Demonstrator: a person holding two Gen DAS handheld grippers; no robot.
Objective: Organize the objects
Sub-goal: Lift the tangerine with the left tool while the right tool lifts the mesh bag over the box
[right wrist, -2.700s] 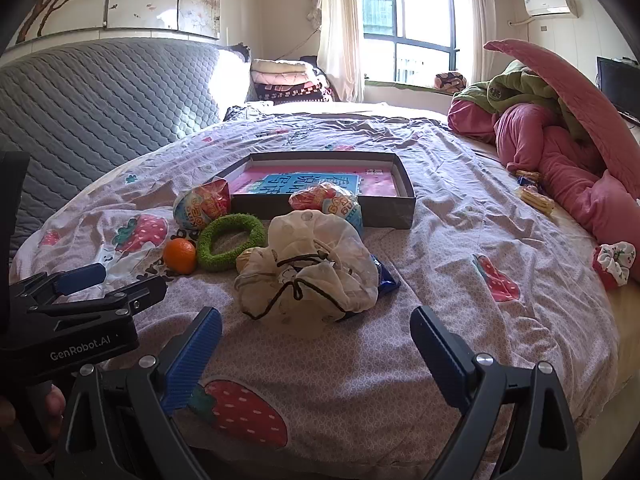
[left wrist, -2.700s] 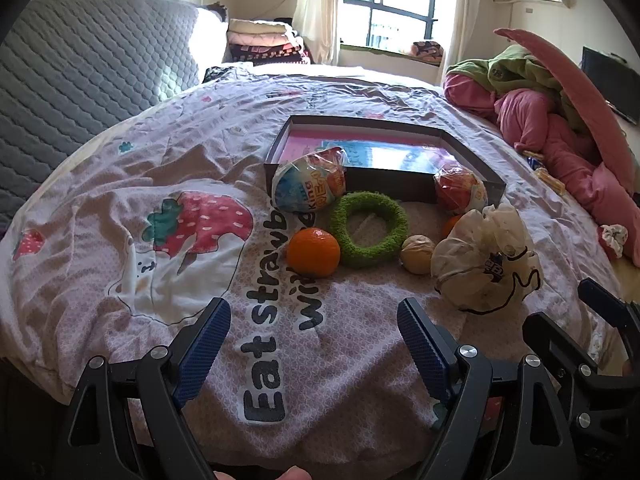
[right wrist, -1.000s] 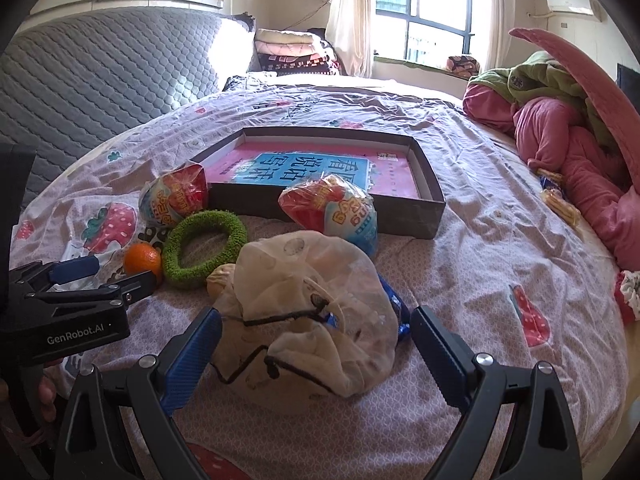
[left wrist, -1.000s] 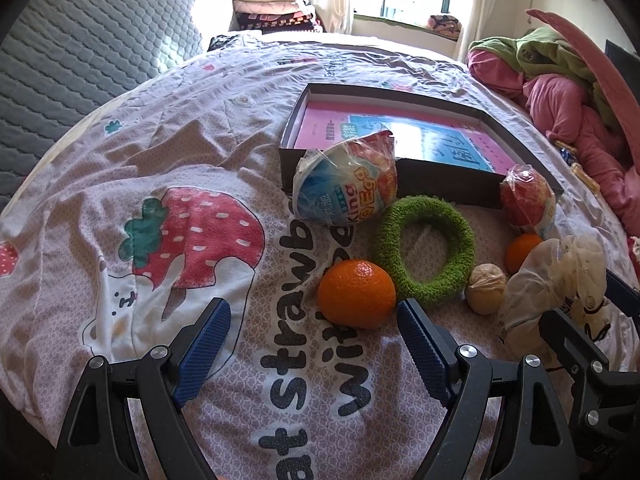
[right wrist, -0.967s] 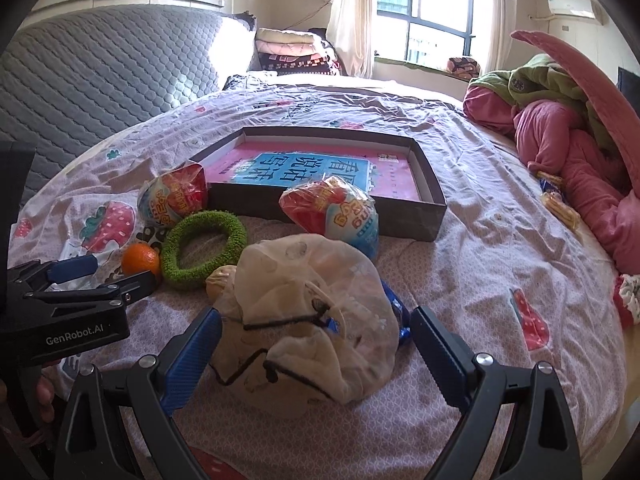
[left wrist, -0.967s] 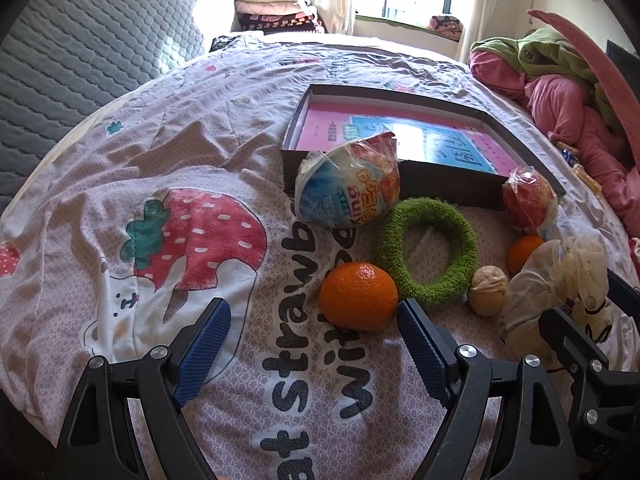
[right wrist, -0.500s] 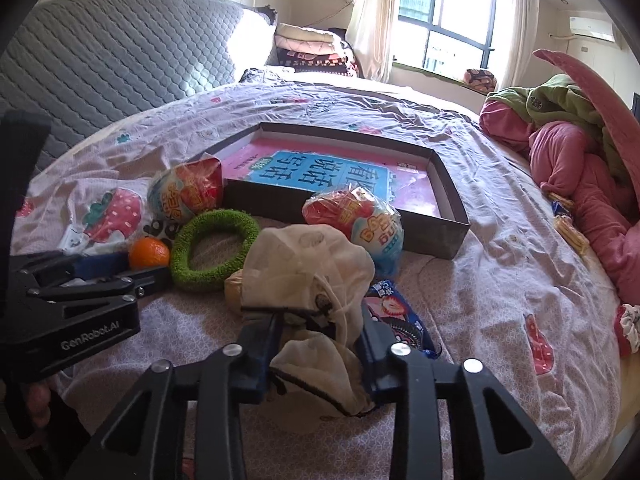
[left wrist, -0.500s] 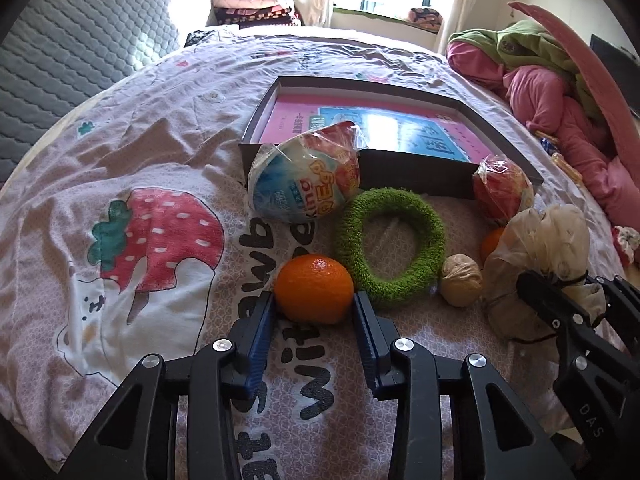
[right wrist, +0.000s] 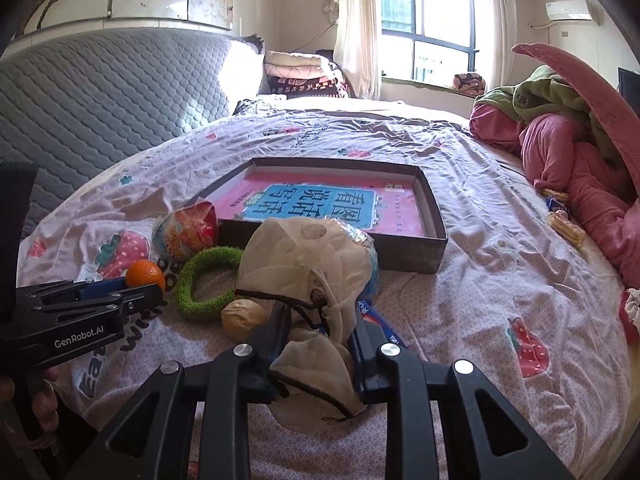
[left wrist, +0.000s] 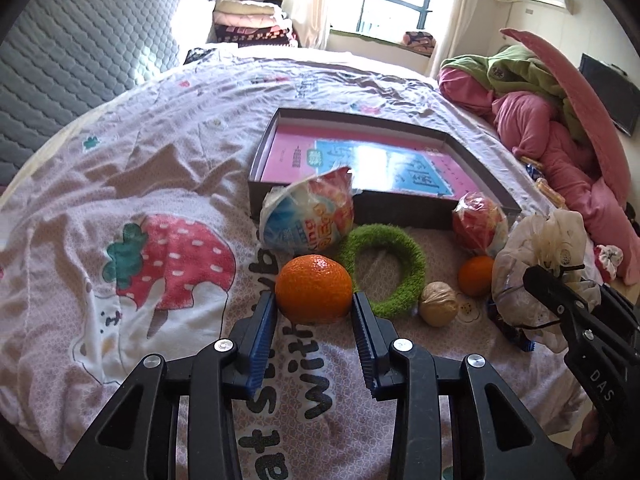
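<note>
The left gripper (left wrist: 314, 306) is closed on the orange (left wrist: 314, 289), with both blue pads against its sides, just in front of the box (left wrist: 256, 168). The right gripper (right wrist: 318, 330) is closed on the cloth bag (right wrist: 308, 264), also in front of the box, nearer its right corner.

The pads touch the orange only near their tips. I think it can roll forward out of the grip when lifted, because its skin is round and smooth.

The bag is soft, and only a fold of cloth sits between the jaws. If the fold slips, the bag can drop. It can also drag the blue packet (right wrist: 380, 322) that lies under its edge.

The green ring (left wrist: 382, 270) lies just beside the orange, toward the box. The walnut (left wrist: 438, 303) is near the bag. A low lift may knock them. The wrapped egg (left wrist: 308, 216) leans against the box front and may block the orange's way in.
</note>
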